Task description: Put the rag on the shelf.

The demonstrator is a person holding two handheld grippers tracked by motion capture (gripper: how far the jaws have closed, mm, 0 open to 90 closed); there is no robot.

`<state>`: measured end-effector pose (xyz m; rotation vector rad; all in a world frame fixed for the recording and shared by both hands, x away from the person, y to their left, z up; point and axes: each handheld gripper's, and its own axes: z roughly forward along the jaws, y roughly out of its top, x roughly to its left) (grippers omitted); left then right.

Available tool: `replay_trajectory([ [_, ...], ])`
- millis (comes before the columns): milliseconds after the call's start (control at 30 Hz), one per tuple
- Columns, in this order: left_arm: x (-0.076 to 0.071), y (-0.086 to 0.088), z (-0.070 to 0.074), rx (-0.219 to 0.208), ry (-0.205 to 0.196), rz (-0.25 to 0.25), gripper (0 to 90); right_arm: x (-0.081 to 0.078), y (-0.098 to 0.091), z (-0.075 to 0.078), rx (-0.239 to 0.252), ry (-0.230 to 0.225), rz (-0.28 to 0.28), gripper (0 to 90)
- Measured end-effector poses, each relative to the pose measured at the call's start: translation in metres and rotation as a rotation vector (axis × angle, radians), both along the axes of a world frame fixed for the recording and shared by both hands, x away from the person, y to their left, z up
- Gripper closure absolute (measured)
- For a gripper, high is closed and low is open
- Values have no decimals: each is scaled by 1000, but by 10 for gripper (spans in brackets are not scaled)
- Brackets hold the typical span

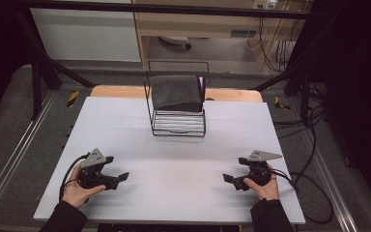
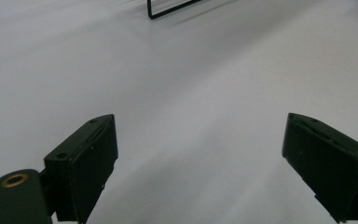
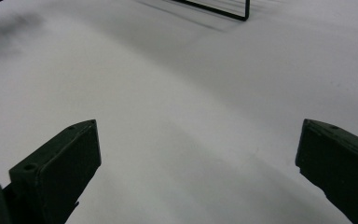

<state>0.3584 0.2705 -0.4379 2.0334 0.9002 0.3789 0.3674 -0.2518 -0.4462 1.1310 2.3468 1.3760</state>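
1. Both forearms wear dark, nearly black long sleeves (image 1: 65, 218) that reach the wrists.
2. The left tool (image 1: 121, 177) is black, topped by a grey three-cornered plate (image 1: 96, 157), with a black cable (image 1: 69, 174) looping from it.
3. The right tool (image 1: 228, 179) is black too, with its own grey plate (image 1: 263, 155) and a black cable (image 1: 314, 198).
4. Up close, the jaws are blocky black wedges with small holes; a brass-coloured ring (image 2: 15, 179) sits by one left jaw.

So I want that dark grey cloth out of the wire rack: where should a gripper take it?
Probably the cloth's upper folded edge, approached from above: it leans upright in the wire rack, whose sides block a sideways approach. Both grippers, left and right, are open.
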Motion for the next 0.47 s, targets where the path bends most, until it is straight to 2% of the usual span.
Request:
replay_trajectory([
  [233,-5,5,-8,28,18,0,101,-5,-6,-8,-15,17,-5,9],
  [333,-5,7,-10,26,21,3,100,-6,-6,-10,-32,26,-5,9],
  [467,-5,7,-12,31,24,2,94,-7,-7,-10,-29,27,-9,9],
])
